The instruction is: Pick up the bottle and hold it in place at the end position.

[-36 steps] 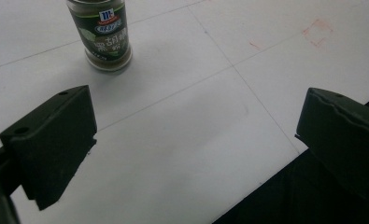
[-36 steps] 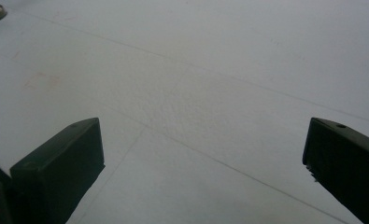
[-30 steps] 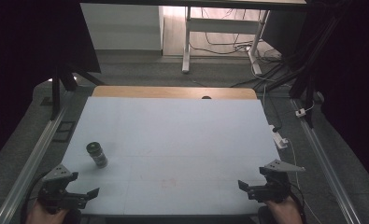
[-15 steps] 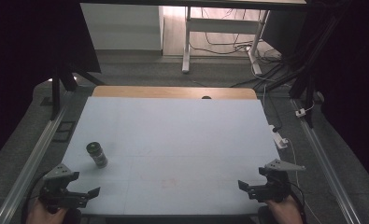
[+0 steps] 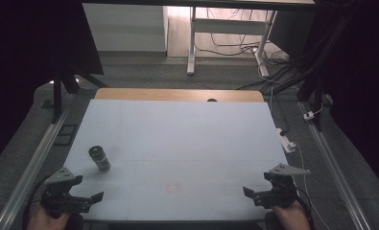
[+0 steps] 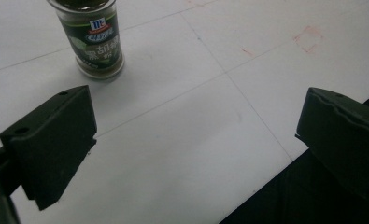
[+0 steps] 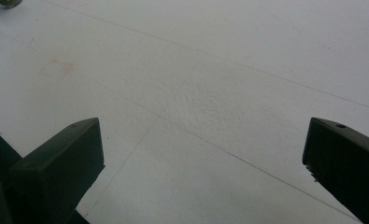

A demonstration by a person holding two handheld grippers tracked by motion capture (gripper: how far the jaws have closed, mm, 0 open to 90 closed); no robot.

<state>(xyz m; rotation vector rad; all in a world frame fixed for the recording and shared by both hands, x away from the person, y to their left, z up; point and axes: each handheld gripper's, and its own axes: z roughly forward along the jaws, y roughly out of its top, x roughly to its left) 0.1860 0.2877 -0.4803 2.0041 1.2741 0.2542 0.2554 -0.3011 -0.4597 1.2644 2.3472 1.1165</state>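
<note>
A small spice jar (image 5: 100, 158) with a dark lid and green label stands upright on the white table (image 5: 177, 139), near its left front. In the left gripper view the spice jar (image 6: 94, 41) stands ahead of the jaws, off to their left. My left gripper (image 5: 88, 199) hovers at the front left corner, open and holding nothing, a short way in front of the jar. Its jaws stand wide apart around the left gripper (image 6: 196, 135) midpoint. My right gripper (image 5: 252, 194) is at the front right corner, open too, with bare table between the jaws of the right gripper (image 7: 203, 154).
A wooden strip (image 5: 177, 94) edges the table's far side. Metal rails (image 5: 33, 163) run along both sides. A white power strip (image 5: 287, 143) lies off the right edge. Faint red marks (image 6: 308, 38) sit near the table's front middle. A white desk frame (image 5: 192, 38) and cables stand beyond.
</note>
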